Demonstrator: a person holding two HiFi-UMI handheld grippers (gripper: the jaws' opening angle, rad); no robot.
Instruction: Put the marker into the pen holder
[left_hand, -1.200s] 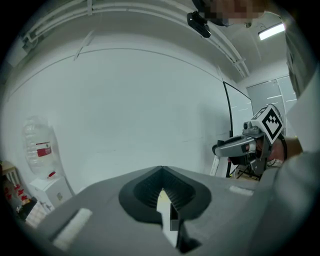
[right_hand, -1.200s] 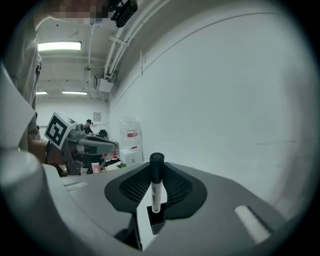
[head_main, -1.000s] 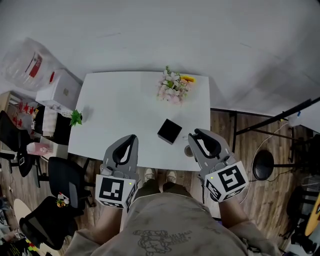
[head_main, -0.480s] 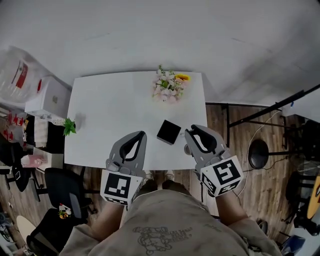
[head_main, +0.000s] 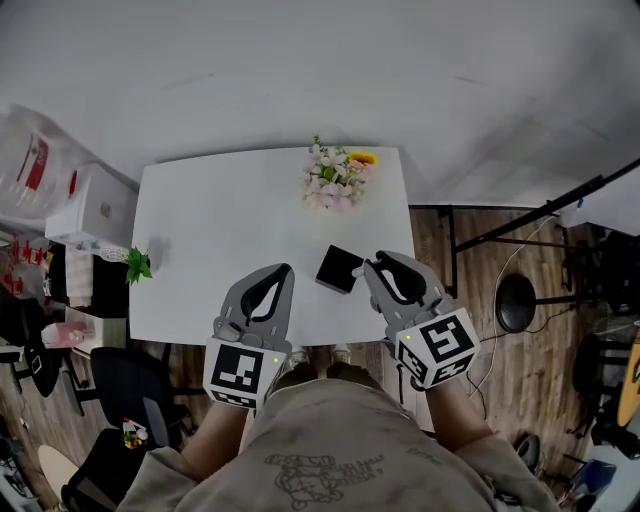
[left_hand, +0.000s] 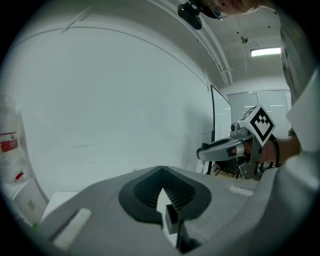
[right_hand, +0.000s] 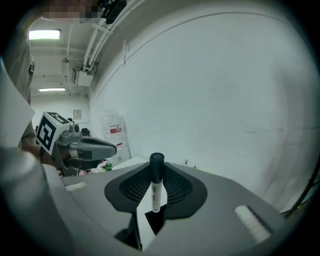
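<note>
My right gripper (right_hand: 156, 169) is shut on a white marker (right_hand: 156, 184) with a black cap, which stands upright between its pads. Through the gap below the marker I see the black square pen holder (right_hand: 153, 221). In the head view the pen holder (head_main: 339, 268) sits near the front edge of the white table (head_main: 220, 230), with the right gripper (head_main: 373, 268) just to its right and almost touching it. The left gripper (head_main: 282, 270) hovers to the holder's left, shut and empty. Its own view shows the closed left gripper (left_hand: 161, 170) and the holder (left_hand: 172, 220) beneath.
A bunch of pink and white flowers (head_main: 335, 178) stands at the table's far edge. A small green plant (head_main: 137, 266) is at the left edge. White boxes (head_main: 85, 205) and black chairs (head_main: 120, 375) crowd the floor to the left; a black stool (head_main: 515, 300) is right.
My right gripper with the marker has moved left, closer to the pen holder. The left gripper has shifted slightly right and forward.
</note>
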